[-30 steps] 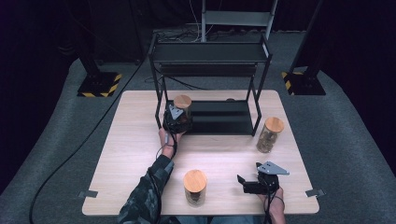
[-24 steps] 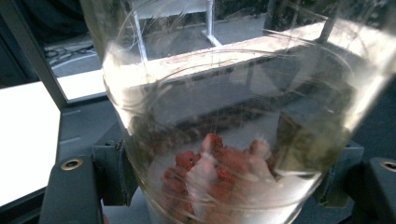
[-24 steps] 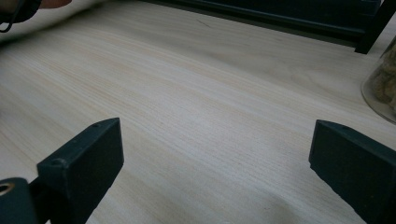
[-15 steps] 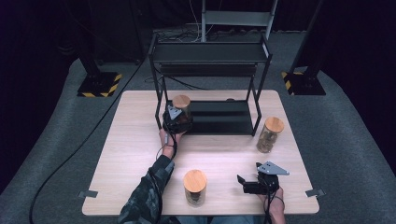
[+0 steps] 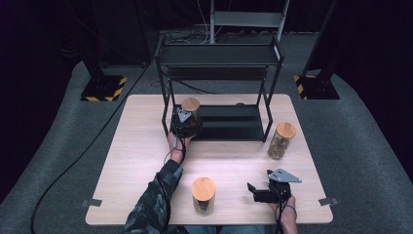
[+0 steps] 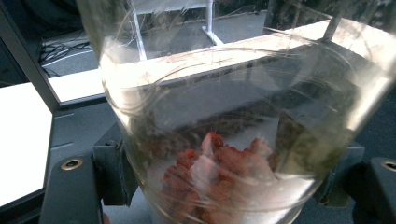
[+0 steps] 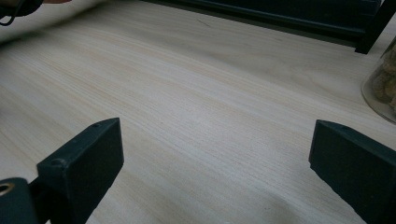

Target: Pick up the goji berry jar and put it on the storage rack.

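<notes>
From the high view the left claw [image 5: 185, 123] clasps a cork-lidded jar [image 5: 190, 111] at the left end of the black rack's [image 5: 229, 124] lower shelf, the left gripper view shows its jaws pressing the glass over red pieces, and the right gripper view shows the right claw [image 7: 215, 163] spread wide above bare desk [image 7: 196, 102].

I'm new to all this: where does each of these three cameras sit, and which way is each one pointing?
High view: above the person's side, looking forward and down on the light wooden table and black metal shelf rack; both forearms enter from below.
Left gripper view: rides the left gripper, looking along its black jaws, shut on a clear glass jar with reddish pieces.
Right gripper view: rides the right gripper, low over the tabletop, facing the rack; its jaws stand open.
Shared: the high and left gripper views both show that cork-lidded jar on the rack's bottom shelf.
</notes>
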The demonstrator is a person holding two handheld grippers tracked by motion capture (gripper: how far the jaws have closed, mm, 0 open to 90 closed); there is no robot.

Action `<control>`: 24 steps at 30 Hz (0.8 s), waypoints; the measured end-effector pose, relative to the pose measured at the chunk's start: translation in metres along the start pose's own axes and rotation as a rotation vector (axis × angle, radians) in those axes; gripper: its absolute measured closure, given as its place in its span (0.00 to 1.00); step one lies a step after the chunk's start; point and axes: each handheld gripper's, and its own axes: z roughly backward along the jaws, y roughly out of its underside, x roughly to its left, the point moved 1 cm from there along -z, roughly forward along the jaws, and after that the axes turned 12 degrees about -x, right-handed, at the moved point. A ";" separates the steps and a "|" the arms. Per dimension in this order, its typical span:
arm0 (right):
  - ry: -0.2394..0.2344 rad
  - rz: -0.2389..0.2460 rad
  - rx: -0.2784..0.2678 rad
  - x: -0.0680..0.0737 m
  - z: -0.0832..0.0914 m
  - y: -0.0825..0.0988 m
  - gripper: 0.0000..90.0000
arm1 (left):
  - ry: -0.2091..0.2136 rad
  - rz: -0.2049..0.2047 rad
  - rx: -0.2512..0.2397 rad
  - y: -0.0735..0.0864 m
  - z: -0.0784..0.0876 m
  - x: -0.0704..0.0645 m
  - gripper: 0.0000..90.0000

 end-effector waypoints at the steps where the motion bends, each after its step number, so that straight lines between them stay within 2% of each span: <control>1: 0.000 0.000 0.000 0.000 0.000 0.000 0.03 | -0.003 0.001 0.002 0.000 -0.001 0.000 0.28; 24: -0.001 -0.001 -0.001 0.000 0.000 0.000 0.03 | -0.010 -0.003 0.019 -0.003 -0.004 -0.001 0.28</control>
